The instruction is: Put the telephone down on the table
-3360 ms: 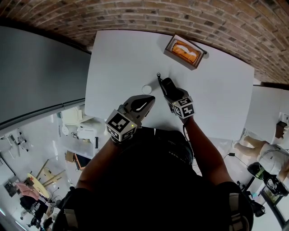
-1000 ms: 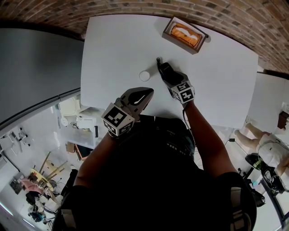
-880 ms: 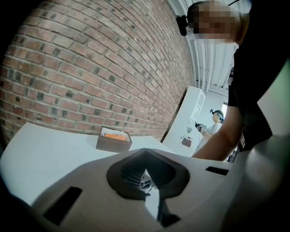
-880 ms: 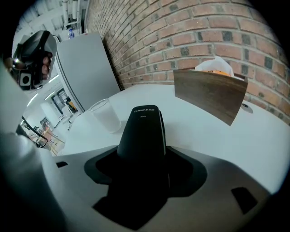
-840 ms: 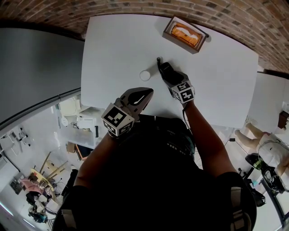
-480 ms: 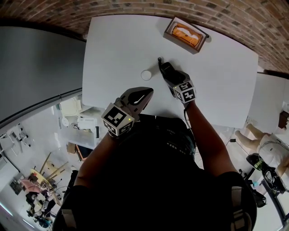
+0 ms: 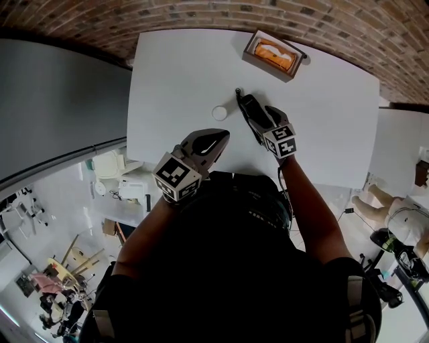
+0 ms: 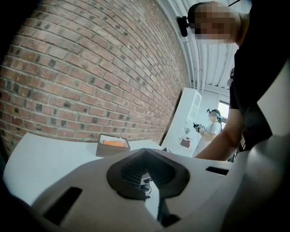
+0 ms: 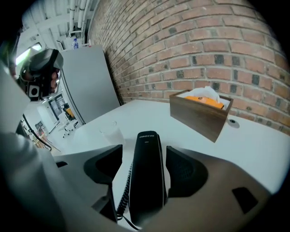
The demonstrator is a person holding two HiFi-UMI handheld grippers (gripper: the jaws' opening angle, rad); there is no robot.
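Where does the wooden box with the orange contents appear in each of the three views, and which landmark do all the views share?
Head view: the wooden box is at the top, right of centre, near the far edge of the table.
Left gripper view: the wooden box is left of centre, just above the jaws.
Right gripper view: the wooden box is right of centre, beyond the telephone.
Shared landmark: the brick wall behind the box.
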